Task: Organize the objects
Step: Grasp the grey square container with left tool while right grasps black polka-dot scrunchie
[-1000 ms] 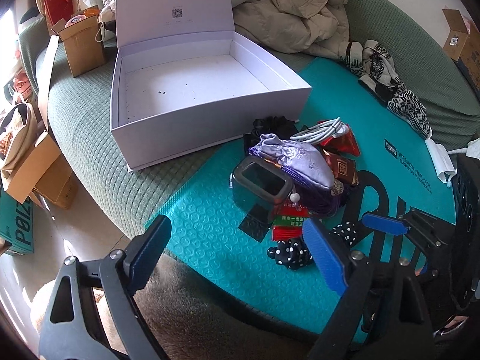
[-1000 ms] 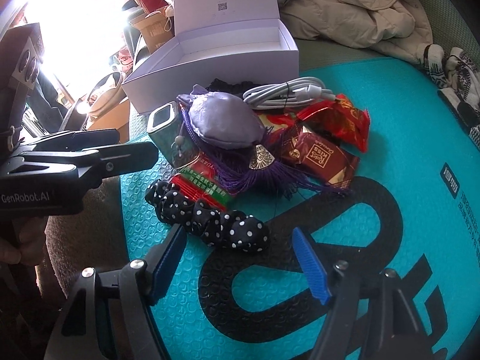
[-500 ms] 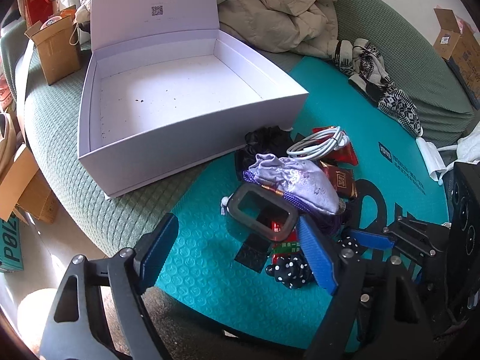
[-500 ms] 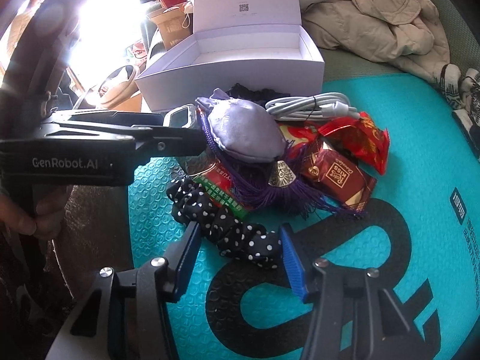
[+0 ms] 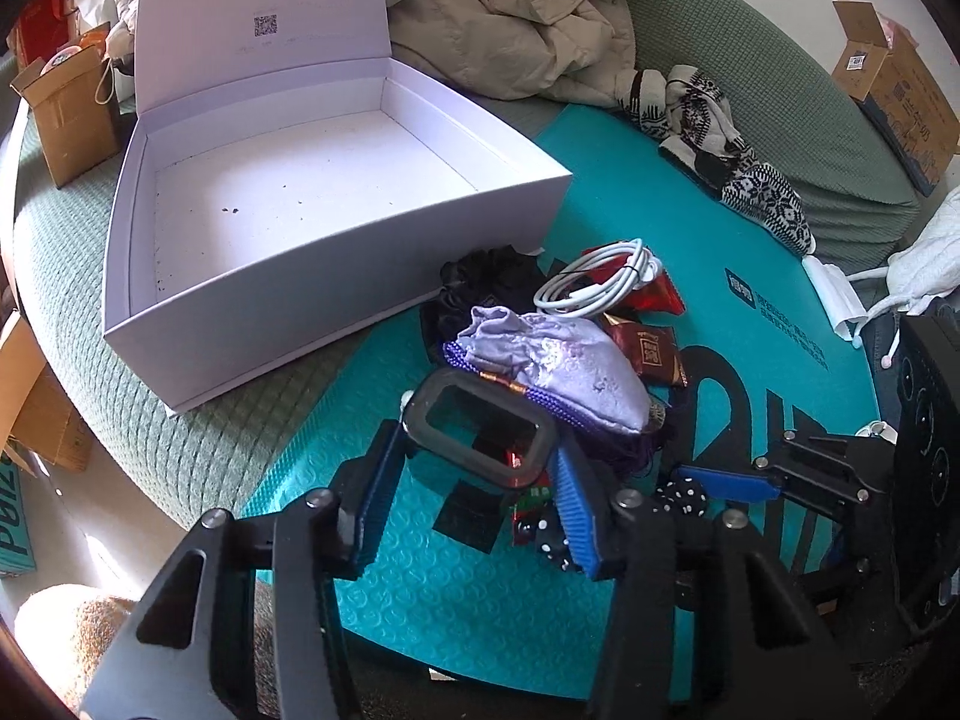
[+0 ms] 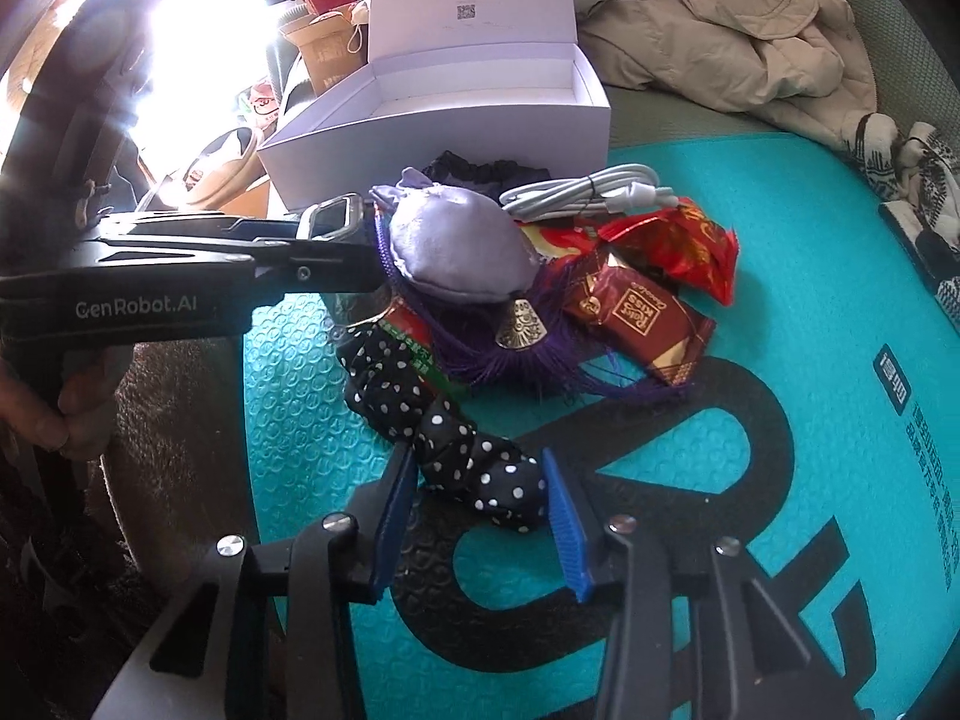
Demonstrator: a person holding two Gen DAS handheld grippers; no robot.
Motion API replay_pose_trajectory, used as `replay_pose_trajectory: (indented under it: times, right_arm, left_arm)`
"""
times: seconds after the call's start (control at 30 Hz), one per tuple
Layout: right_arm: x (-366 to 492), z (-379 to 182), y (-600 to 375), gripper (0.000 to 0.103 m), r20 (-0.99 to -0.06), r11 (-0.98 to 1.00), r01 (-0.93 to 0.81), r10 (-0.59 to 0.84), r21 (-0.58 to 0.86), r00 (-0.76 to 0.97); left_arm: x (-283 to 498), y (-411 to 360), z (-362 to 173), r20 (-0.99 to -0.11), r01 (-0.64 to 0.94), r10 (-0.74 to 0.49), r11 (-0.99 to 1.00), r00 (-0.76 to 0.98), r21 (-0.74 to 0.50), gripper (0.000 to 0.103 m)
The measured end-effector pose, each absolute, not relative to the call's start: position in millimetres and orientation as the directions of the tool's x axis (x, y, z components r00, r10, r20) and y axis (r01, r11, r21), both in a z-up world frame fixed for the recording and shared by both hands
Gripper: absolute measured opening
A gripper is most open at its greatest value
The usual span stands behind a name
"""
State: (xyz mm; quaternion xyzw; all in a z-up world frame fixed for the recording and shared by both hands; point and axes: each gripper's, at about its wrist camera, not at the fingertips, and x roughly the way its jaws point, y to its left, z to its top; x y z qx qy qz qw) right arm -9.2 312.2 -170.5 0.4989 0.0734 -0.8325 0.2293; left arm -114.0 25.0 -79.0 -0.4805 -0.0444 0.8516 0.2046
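Grippers first: we see the left gripper [image 5: 474, 474] closing around a small clear case with a dark rim [image 5: 477, 429], its blue pads at the case's two short sides; whether they press yet we cannot tell. The case stands with its open mouth facing up toward the camera, its long axis running across the gap from pad to pad, slightly tilted down to the right in the left wrist view. It sits at the near edge of the pile on the teal bubble mailer [image 5: 420, 588], touching the lilac satin pouch [image 5: 564, 366].

We see the right gripper [image 6: 480, 516] closing too, with the end of the black polka-dot scrunchie [image 6: 456, 444] between its pads; the left pad touches the fabric, the right one looks just clear. The scrunchie's long axis runs diagonally, from the pile at upper left down into the jaws.

Behind the pile lies the open white box [image 5: 336, 252], its lid upright, with a coiled white cable [image 5: 594, 282] and red snack packets [image 6: 648, 312] beside it.
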Motion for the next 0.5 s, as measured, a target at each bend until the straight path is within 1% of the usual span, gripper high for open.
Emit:
replay_pose_trajectory:
  times: [0.3, 0.5]
  right_arm:
    - [10.3, -169.7, 333.8, 0.041, -0.874, -0.912, 0.404, -0.254, 0.072, -0.416]
    - [23.1, -169.0, 347.0, 0.041, -0.879, -0.923, 0.381, -0.223, 0.052, -0.42]
  left_arm:
    - [-84.2, 26.8, -62.3, -0.804, -0.324, 0.359, -0.92, -0.474, -0.22, 0.047]
    - [-61.4, 28.8, -58.4, -0.813, -0.35, 0.361, -0.913, -0.456, -0.209, 0.047]
